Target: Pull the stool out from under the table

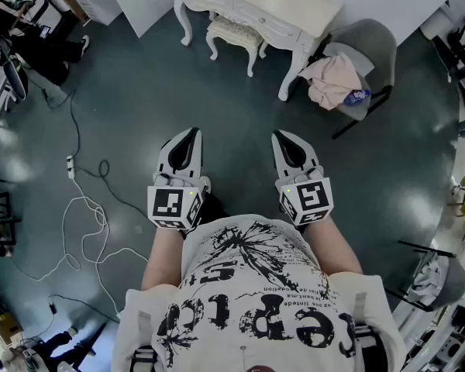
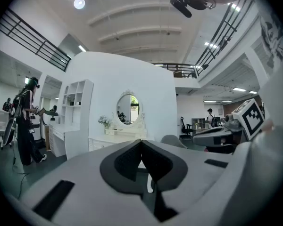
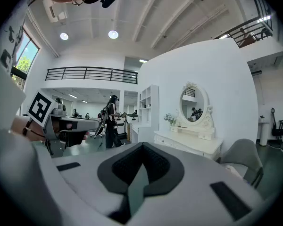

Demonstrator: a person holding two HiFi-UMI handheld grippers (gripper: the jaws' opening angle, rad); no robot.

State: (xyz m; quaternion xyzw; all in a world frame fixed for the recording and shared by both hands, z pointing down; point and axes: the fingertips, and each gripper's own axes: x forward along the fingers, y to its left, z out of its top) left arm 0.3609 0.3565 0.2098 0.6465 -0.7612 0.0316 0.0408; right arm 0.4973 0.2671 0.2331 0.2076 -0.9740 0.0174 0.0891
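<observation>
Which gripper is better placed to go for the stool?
Left, marginally. Both grippers are shut, empty and far from the stool, but the left gripper lines up with it, while the right gripper faces the table leg.

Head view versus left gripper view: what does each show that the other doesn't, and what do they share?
Only the head view: the stool tucked partly under the white table, the white cable on the floor, the pink cloth on the grey chair. Only the left gripper view: the oval mirror on the table, a white shelf unit, a person standing at left. Both: the table and the grey chair.
</observation>
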